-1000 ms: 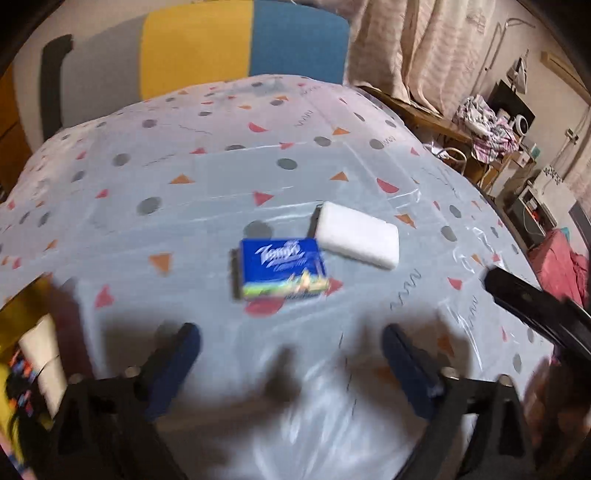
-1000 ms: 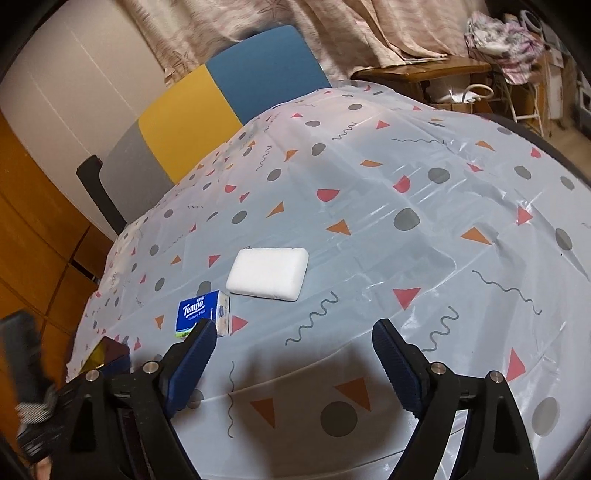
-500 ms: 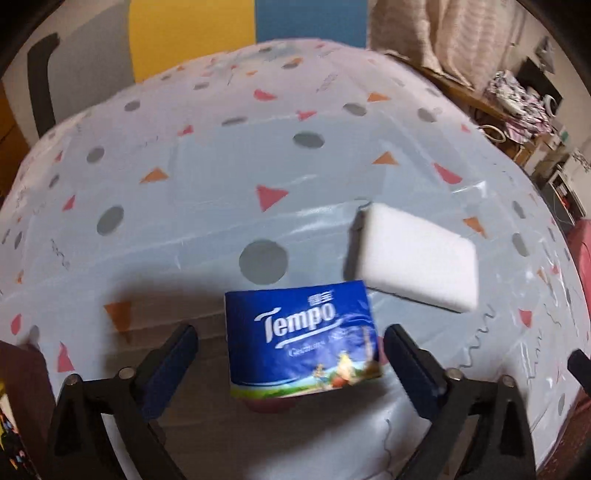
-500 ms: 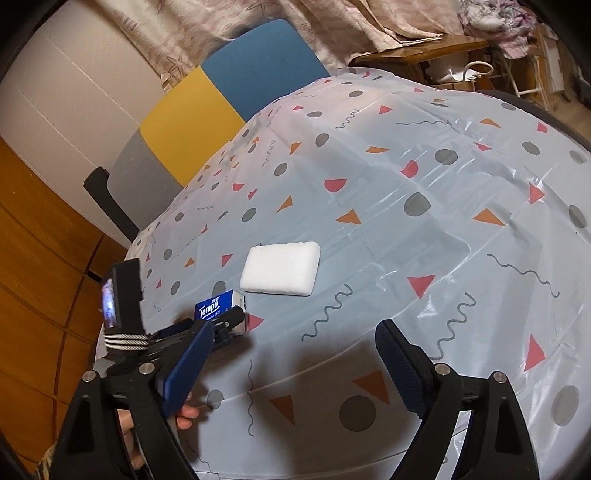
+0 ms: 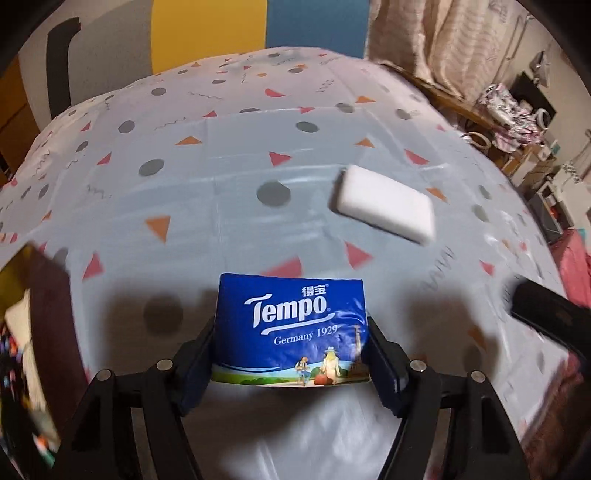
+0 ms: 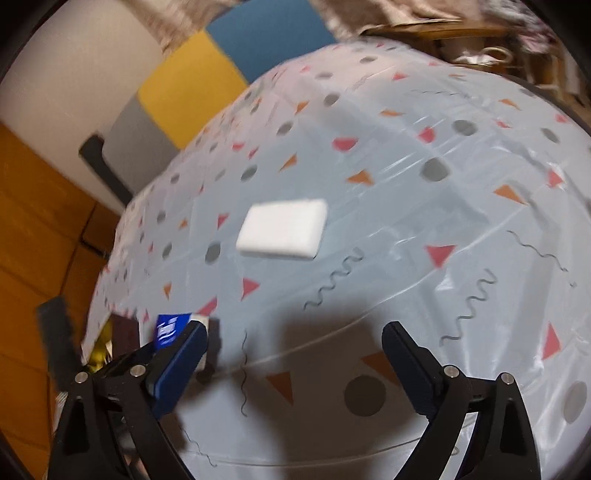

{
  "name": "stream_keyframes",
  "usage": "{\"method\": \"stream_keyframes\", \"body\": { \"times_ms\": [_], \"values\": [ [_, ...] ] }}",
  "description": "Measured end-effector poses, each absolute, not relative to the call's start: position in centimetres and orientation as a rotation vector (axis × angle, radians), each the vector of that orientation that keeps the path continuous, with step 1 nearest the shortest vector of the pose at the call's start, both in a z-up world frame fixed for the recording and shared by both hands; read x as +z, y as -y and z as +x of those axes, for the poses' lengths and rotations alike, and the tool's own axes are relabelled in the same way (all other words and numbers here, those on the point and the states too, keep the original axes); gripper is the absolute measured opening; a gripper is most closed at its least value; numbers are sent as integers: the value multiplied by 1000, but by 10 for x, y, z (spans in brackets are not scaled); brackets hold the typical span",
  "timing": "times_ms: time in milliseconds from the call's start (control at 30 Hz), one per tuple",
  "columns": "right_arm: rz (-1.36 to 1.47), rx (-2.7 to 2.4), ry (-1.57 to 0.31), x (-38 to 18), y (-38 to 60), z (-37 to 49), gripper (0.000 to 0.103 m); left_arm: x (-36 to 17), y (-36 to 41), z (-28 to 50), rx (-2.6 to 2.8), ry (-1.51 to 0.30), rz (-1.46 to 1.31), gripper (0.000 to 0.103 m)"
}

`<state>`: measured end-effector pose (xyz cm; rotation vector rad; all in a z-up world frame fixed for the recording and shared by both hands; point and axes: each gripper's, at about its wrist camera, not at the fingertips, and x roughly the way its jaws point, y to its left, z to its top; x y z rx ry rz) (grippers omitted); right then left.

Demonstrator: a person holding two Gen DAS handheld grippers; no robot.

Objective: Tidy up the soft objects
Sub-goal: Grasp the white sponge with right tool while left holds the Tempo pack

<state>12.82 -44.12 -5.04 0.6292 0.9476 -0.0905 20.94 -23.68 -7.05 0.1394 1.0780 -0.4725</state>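
My left gripper is shut on a blue Tempo tissue pack, its pads pressed on the pack's two sides, held just above the table. The pack also shows at the left edge of the right wrist view, partly behind my right finger. A white sponge lies flat on the patterned tablecloth, beyond and right of the pack; in the right wrist view the sponge lies ahead and left of centre. My right gripper is open and empty over the near part of the table.
A chair with grey, yellow and blue panels stands behind the far table edge. A dark object reaches in from the right. Wooden cabinets stand to the left. Cluttered furniture stands far right.
My left gripper moved forward to the tissue pack, closed on its sides and now holds it. The right gripper shifted slightly and stayed open. The sponge has not moved.
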Motion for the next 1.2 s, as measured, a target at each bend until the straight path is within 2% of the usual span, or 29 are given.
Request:
{"method": "stream_keyframes", "body": {
  "times_ms": [167,400,633,833,867,900,933,1000,1200],
  "values": [
    [344,-24,-967,-46,420,164,102,-55,216,166,-533,-1035,124,74],
    [-55,62,-1006,-53,397,235,103,-39,190,126,-563,-973,137,74],
    [-210,118,-1083,-71,391,275,103,-29,177,105,-601,-949,138,74],
    [-206,113,-1141,-91,395,294,103,-26,168,102,-601,-954,101,74],
    [-182,113,-1145,-93,397,294,98,-25,166,102,-600,-956,96,74],
    [-152,122,-1147,-94,399,293,80,-25,165,101,-599,-957,94,74],
    [-134,131,-1151,-94,398,291,73,-24,163,100,-595,-953,90,74],
    [-123,117,-1144,-93,396,284,70,-22,161,99,-593,-949,84,74],
    [-120,123,-1144,-87,368,242,71,-17,155,92,-573,-920,80,74]
  ]
}}
